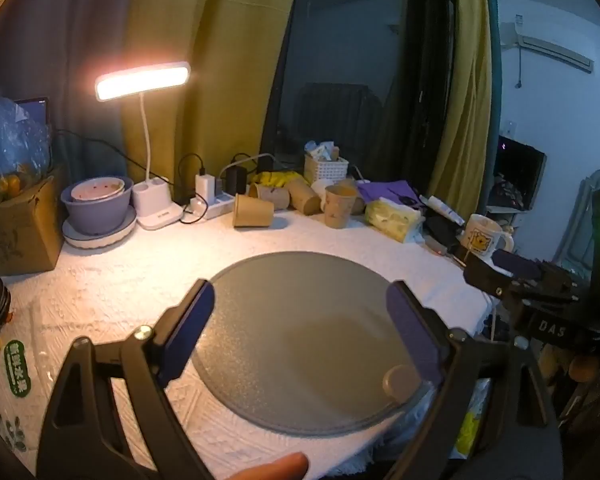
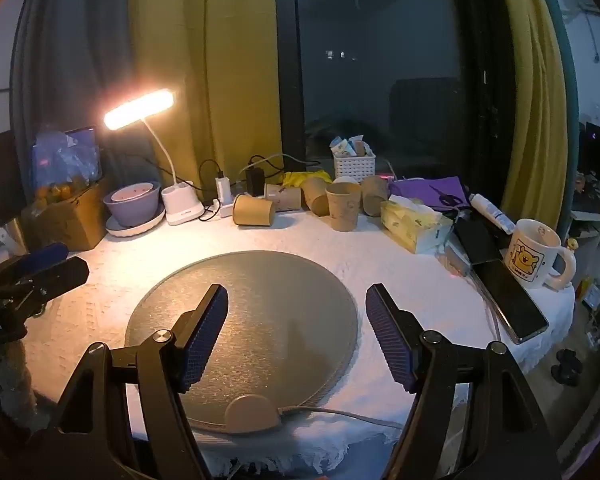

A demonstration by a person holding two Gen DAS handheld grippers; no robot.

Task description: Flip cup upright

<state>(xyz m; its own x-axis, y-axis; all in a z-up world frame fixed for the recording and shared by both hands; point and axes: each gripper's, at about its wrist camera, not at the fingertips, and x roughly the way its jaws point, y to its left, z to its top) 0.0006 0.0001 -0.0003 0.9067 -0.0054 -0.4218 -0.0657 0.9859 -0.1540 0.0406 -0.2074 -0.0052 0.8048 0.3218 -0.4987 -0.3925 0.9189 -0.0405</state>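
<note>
Two grippers hang open and empty over the bench (image 2: 420, 280). Largest item, a round grey mat (image 2: 260, 300), lies directly under both. Right gripper (image 2: 296, 336) and left gripper (image 1: 300, 332) face the tipped paper cup (image 2: 254, 210), far ahead and slightly left of each, long axis crosswise, mouth left. Neither looks clearly nearer. An upright patterned cup (image 2: 343, 206) stands beside it, to the right.
</note>
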